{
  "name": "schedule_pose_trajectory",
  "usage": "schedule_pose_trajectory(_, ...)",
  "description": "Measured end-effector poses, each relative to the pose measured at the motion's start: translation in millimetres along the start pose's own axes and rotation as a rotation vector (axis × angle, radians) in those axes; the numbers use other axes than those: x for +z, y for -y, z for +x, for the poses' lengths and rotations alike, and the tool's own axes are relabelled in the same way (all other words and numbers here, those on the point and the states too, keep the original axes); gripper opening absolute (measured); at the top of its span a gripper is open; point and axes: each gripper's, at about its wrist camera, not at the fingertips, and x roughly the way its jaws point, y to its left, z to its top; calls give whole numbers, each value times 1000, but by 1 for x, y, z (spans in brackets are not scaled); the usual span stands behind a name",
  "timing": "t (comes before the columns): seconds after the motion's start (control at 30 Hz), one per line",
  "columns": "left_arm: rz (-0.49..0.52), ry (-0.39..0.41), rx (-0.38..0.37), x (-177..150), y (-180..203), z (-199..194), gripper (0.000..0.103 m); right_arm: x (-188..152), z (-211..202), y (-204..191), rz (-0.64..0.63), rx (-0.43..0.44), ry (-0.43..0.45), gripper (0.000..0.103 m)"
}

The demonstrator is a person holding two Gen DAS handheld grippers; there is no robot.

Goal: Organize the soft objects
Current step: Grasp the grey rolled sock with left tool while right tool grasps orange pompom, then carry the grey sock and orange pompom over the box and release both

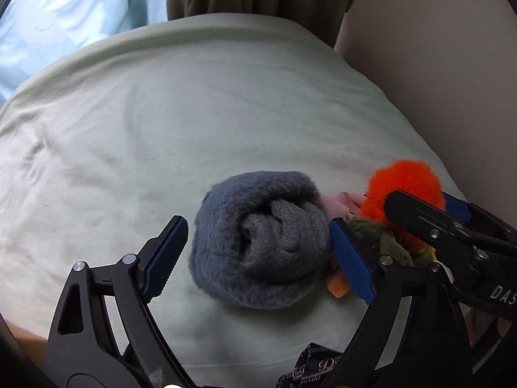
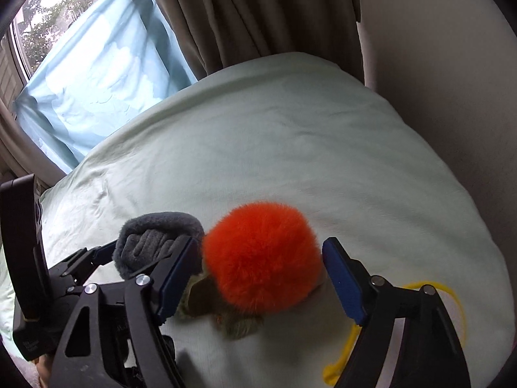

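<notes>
Left gripper (image 1: 258,252) spread wide around a rolled grey fleece bundle (image 1: 258,242), right pad touching its side, left pad just clear of it. Bundle resting on a pale green bed sheet (image 1: 194,113).

Right gripper (image 2: 261,278) also spread, straddling an orange fluffy pom-pom (image 2: 261,255) without pinching it. Under the pom-pom, an olive-green plush piece (image 2: 239,323). Near right, a yellow cord (image 2: 458,310) looping on the sheet. At far left, a light blue cloth (image 2: 97,74) by brown curtains (image 2: 252,13).
</notes>
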Motion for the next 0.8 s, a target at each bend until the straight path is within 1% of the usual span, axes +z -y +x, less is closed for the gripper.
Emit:
schedule_pose_trajectory(0.03, 8, 0, -5, 0, 1, 3, 84, 0, 4, 0, 0, 11, -6, 65)
schedule_pose_trajectory(0.07, 17, 0, -8, 0, 3, 6, 81, 1, 9, -1, -1, 20, -12, 62)
schedule_pose_trajectory(0.1, 23, -2, -8, 0, 3, 9, 74, 1, 13, -2, -1, 27, -17, 57)
schedule_pose_trajectory(0.13, 28, -7, -9, 0, 3, 10, 73, 1, 15, -2, 0, 33, -21, 51)
schedule_pose_trajectory(0.17, 30, -12, -12, -1, 3, 12, 70, 0, 18, -2, 1, 38, -26, 49)
schedule_pose_trajectory(0.2, 30, -14, -16, -1, 3, 13, 67, -1, 19, -2, 5, 43, -29, 44)
schedule_pose_trajectory(0.23, 32, -15, -15, 0, 4, 13, 65, -1, 20, -2, 9, 43, -29, 40)
schedule_pose_trajectory(0.27, 37, -12, -15, 0, 5, 13, 63, -2, 20, -1, 12, 40, -29, 38)
schedule_pose_trajectory(0.5, 40, -12, -21, 0, 5, 7, 55, -5, 15, -1, 16, 26, -19, 35)
schedule_pose_trajectory(0.8, 33, 2, -30, 2, 4, -16, 53, 4, -7, -7, 0, 21, 22, 35)
